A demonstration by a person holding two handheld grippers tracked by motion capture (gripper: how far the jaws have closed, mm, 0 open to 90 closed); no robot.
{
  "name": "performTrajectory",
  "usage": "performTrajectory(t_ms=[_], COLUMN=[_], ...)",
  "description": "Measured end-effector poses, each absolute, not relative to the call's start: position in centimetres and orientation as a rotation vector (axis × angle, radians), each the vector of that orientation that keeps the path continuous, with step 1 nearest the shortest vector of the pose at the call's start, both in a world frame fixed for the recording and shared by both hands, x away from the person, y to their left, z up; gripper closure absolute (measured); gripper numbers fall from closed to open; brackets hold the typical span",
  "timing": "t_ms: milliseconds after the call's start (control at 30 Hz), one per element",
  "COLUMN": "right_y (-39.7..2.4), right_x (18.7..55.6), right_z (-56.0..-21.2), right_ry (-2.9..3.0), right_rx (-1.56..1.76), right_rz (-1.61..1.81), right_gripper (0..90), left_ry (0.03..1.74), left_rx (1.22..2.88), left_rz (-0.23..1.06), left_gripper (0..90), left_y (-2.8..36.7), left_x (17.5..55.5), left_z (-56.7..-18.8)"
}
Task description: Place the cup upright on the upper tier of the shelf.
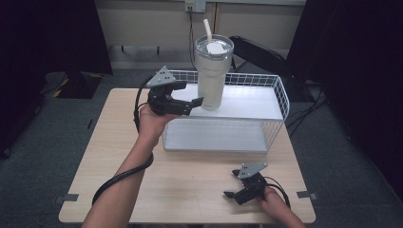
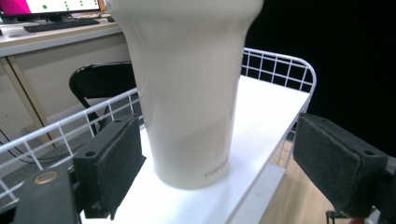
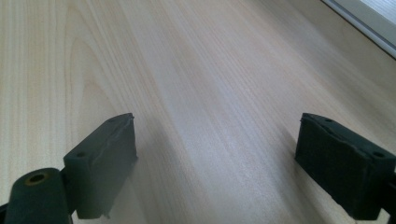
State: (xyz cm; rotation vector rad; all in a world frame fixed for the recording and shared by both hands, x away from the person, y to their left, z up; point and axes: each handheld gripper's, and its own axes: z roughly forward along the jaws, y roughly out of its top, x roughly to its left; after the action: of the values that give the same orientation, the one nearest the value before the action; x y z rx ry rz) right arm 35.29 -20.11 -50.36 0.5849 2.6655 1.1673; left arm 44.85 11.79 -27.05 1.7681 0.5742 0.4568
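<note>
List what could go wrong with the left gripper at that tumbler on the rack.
1. The tumbler is tall, narrows at the base and stands on the rack's upper shelf; a nudge from one open jaw of the left gripper may tip it.
2. It stands near the shelf's front edge, so a push could slide it off.
3. The jaws sit low on its smooth body; a low grip may let the top-heavy cup, with lid and straw, lean.

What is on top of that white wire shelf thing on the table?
A tall cream tumbler with a lid and straw stands on the wire rack's upper white shelf. The left tool is open beside its base. The tumbler's contents cannot be seen; its wall is opaque.
</note>
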Motion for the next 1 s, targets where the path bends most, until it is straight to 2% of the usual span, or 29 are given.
performTrajectory(t_ms=[1000], right_y=[-20.1], right_x=[35.3], right_z=[-50.4], right_ry=[2.665], right_rx=[0.585], right_rz=[1.168], right_gripper=[11.9], left_ry=[0.582], left_rx=[1.773], left_rz=[0.403], left_gripper=[15.7], left_y=[16.8], left_x=[38.5], left_z=[-31.4])
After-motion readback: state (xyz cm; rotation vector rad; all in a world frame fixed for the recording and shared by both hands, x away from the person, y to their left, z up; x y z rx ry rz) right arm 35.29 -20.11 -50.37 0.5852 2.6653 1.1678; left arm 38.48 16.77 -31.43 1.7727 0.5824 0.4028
